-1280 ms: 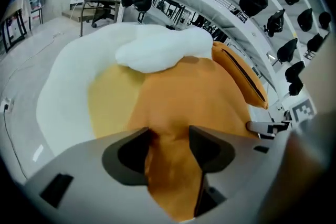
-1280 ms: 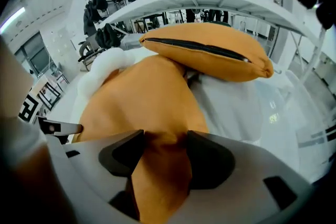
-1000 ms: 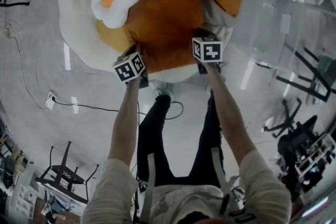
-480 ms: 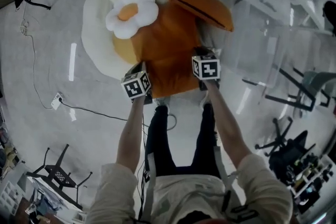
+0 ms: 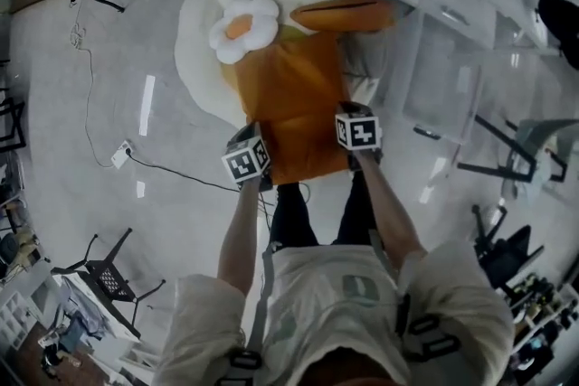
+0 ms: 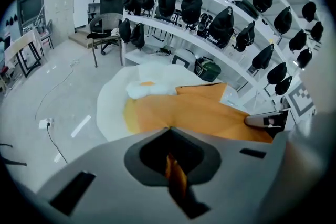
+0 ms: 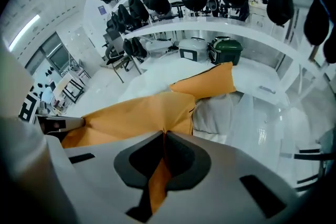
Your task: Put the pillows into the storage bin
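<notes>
A large orange pillow (image 5: 294, 95) is stretched out in front of me, over a round white egg-shaped cushion (image 5: 201, 50) on the floor. My left gripper (image 5: 257, 156) is shut on its near left edge and my right gripper (image 5: 353, 127) is shut on its near right edge. Orange fabric runs in between the closed jaws in the left gripper view (image 6: 169, 129) and the right gripper view (image 7: 164, 134). A small white flower-shaped pillow with an orange centre (image 5: 242, 29) rests at the far left. A second orange pillow (image 5: 342, 14) leans against the clear storage bin (image 5: 452, 77).
A pale grey cushion (image 7: 215, 113) sits between the orange pillow and the bin. A power strip with its cable (image 5: 120, 155) lies on the floor to the left, and a black folding stool (image 5: 109, 276) stands near me. White shelves of black bags (image 6: 210, 13) line the far side.
The orange pillow and both grippers sit further from the camera and nearer the picture's middle. More floor, the egg cushion and the bin show. The second orange pillow now shows edge-on.
</notes>
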`<move>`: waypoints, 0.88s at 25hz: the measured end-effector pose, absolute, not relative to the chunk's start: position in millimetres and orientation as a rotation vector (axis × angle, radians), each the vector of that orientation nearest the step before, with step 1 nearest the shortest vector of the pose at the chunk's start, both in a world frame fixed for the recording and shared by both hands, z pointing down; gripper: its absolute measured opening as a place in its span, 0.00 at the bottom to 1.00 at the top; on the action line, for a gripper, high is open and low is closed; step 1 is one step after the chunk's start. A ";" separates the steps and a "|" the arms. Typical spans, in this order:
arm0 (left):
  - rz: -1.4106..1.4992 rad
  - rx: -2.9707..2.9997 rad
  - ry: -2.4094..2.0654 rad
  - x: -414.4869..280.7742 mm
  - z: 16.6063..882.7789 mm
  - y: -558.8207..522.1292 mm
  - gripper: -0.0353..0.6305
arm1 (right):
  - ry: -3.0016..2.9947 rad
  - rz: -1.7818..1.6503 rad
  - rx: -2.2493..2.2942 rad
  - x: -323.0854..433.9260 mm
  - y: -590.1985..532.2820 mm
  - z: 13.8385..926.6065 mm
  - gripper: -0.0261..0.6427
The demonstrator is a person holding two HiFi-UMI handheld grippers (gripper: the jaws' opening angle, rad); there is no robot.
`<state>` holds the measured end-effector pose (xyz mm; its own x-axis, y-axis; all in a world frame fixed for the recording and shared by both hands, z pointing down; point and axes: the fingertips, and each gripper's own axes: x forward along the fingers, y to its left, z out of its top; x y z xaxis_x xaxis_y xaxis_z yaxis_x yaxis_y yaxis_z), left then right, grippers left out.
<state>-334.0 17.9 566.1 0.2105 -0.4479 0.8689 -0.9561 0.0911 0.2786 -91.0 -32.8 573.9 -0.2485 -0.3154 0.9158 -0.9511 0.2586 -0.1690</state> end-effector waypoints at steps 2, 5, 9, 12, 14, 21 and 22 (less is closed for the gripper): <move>0.640 1.524 -1.416 -330.4 543.2 26.6 0.07 | -1.755 0.974 1.181 -87.9 -27.1 550.0 0.06; 0.594 1.559 -1.466 -324.5 507.3 26.3 0.07 | -1.807 0.894 1.218 -78.4 -33.6 514.5 0.06; 0.501 1.611 -1.548 -322.0 466.7 19.8 0.07 | -1.915 0.800 1.248 -78.9 -48.7 464.7 0.06; 0.442 1.680 -1.613 -320.7 431.5 3.6 0.07 | -2.012 0.742 1.288 -80.5 -65.1 426.5 0.06; 0.410 1.742 -1.651 -318.5 405.4 -13.5 0.07 | -2.067 0.695 1.337 -77.1 -79.2 399.9 0.06; 0.338 1.925 -1.761 -316.6 334.5 -45.7 0.07 | -2.197 0.566 1.473 -72.2 -100.5 327.1 0.06; 0.332 1.941 -1.767 -316.0 327.9 -46.4 0.07 | -2.205 0.552 1.484 -71.4 -100.2 320.4 0.06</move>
